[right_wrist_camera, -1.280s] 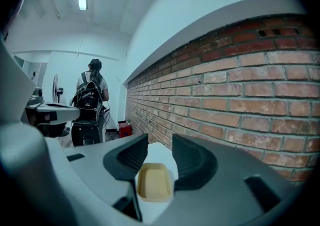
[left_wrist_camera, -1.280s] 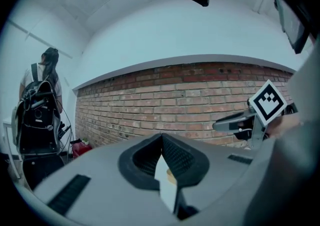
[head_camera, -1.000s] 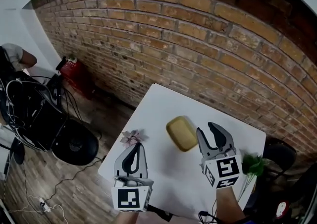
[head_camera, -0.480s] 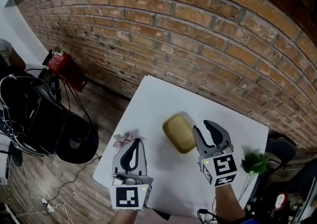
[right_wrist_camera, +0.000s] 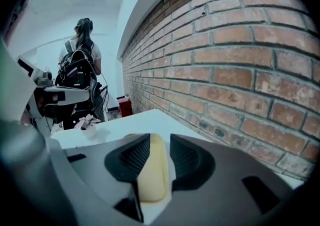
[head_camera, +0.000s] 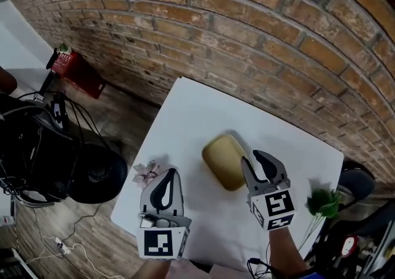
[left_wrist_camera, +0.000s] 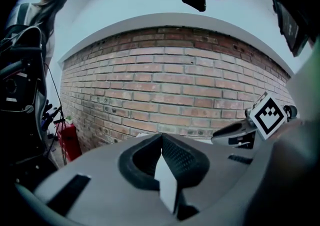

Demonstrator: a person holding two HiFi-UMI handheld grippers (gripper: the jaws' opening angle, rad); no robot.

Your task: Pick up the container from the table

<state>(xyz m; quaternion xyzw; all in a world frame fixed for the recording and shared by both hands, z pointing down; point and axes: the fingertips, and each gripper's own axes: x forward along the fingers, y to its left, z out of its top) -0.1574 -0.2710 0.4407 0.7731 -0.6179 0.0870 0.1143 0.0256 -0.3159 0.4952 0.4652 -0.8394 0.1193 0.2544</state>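
Note:
A yellow oval container [head_camera: 223, 160] lies lid-up near the middle of the white table [head_camera: 188, 114]. My right gripper [head_camera: 255, 159] hovers just right of it, the left finger over the container's right edge. In the right gripper view the container [right_wrist_camera: 152, 172] shows through the gap of the right gripper [right_wrist_camera: 159, 141]; the jaws are closing, and the pads do not touch it. My left gripper [head_camera: 168, 176] hangs over the table's near-left part, well apart from the container. In the left gripper view the left gripper [left_wrist_camera: 161, 137] has its fingertips together and holds nothing.
A small pink flower [head_camera: 146, 173] sits at the table's left edge and a green plant [head_camera: 324, 202] at its right edge. The brick wall [head_camera: 259, 37] runs behind the table. A black chair [head_camera: 95, 173] stands on the floor to the left, and a person with a backpack [right_wrist_camera: 80, 65] stands beyond it.
Both grippers have sunk toward the table. The right gripper has come closer to the container's right side and its jaws have narrowed. The container has not moved.

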